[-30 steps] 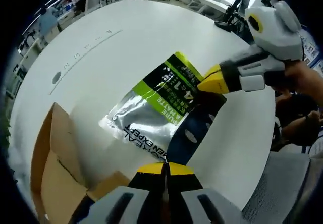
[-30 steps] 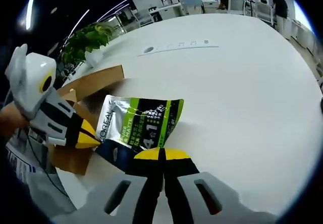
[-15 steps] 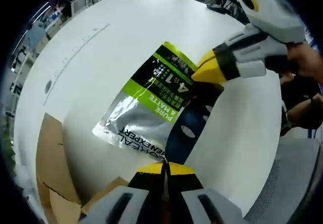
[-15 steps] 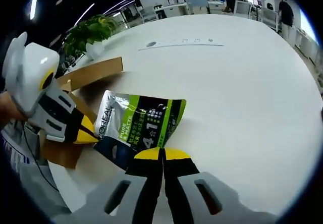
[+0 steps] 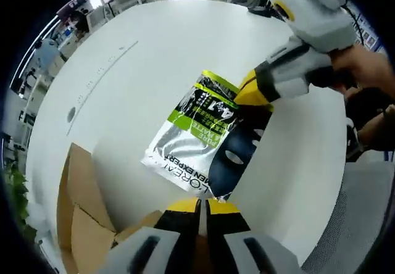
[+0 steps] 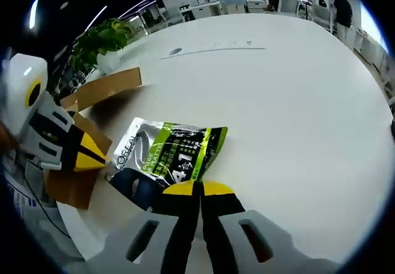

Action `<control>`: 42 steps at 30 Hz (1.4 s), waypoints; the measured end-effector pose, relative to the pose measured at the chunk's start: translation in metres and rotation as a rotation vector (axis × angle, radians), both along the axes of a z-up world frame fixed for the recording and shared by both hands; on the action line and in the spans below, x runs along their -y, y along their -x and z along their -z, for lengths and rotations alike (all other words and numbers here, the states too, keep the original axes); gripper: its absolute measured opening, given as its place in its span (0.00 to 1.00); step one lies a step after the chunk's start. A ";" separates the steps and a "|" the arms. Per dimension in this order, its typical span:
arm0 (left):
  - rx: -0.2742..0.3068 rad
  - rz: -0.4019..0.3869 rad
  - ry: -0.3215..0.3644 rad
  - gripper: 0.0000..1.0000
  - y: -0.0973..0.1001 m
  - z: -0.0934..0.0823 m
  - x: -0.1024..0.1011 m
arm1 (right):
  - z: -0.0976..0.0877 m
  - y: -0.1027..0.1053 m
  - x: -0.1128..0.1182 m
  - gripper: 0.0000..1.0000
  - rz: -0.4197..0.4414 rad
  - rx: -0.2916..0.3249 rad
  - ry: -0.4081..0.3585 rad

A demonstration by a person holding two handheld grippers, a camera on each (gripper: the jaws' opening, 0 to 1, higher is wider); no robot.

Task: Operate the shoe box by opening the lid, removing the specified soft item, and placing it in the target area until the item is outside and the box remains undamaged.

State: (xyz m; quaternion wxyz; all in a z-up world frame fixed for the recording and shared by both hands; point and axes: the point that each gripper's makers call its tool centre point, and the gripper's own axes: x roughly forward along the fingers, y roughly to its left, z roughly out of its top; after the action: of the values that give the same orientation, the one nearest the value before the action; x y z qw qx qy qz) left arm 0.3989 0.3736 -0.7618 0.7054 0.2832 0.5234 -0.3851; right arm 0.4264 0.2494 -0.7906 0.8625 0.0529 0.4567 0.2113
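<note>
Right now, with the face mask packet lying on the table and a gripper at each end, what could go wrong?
1. The right gripper looks shut on the L'Oreal mask packet; lifting or pulling could crease or tear the foil.
2. The left gripper sits at the packet's other corner, right beside the open cardboard box; a backward swing might bend a flap.
3. The packet lies near the white table's edge, so a nudge could slide it off.

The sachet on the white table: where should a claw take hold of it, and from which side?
The sachet lies flat on the table, so a thin edge is probably best. Grip the green end's corner, approaching low from the open table side, away from the cardboard box.
</note>
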 end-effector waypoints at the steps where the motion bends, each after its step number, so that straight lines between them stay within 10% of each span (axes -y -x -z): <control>1: -0.001 -0.006 0.014 0.05 0.001 -0.003 0.001 | 0.000 0.000 0.000 0.01 0.000 -0.001 0.001; 19: -0.089 -0.235 0.337 0.11 0.015 -0.046 0.018 | -0.013 -0.003 0.017 0.06 -0.010 0.065 0.047; 36: 0.012 -0.264 0.399 0.20 0.021 -0.083 -0.008 | -0.050 0.009 0.012 0.27 -0.145 0.134 0.075; 42: 0.128 -0.269 0.419 0.26 0.017 -0.101 -0.031 | -0.073 0.014 0.003 0.38 -0.209 0.171 0.069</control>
State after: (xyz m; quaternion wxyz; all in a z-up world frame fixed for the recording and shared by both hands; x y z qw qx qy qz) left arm 0.3821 0.4049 -0.6605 0.8252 0.0826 0.4196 -0.3689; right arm 0.4120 0.2462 -0.7175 0.8730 -0.0430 0.3916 0.2876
